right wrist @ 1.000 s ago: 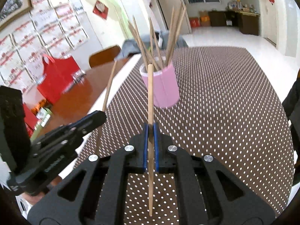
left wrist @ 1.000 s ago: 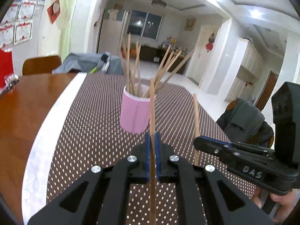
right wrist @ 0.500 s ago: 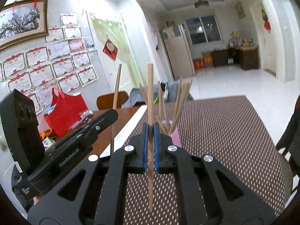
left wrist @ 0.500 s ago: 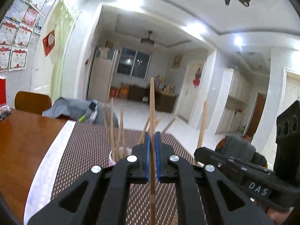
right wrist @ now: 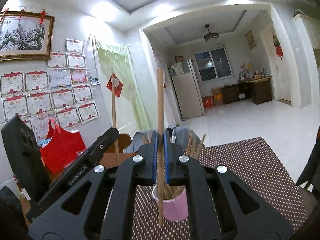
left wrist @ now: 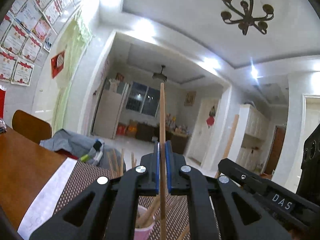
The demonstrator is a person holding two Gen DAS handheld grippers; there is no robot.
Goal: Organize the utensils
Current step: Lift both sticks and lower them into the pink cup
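A: What is the left gripper (left wrist: 163, 168) doing?
B: Clamped on an upright chopstick (left wrist: 162, 124) at frame centre, with the pink cup (left wrist: 145, 227) at the bottom edge.
A: And the right gripper (right wrist: 159, 156)?
B: Pinching its own stick (right wrist: 160, 104), whose lower end crosses the cup's (right wrist: 175, 207) near rim, low centre on the dotted mat (right wrist: 250, 170).

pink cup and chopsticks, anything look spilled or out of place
Nothing stands out. The pink cup stands upright on the dotted mat with its chopsticks inside. Each gripper, left and right, is shut on one upright chopstick.
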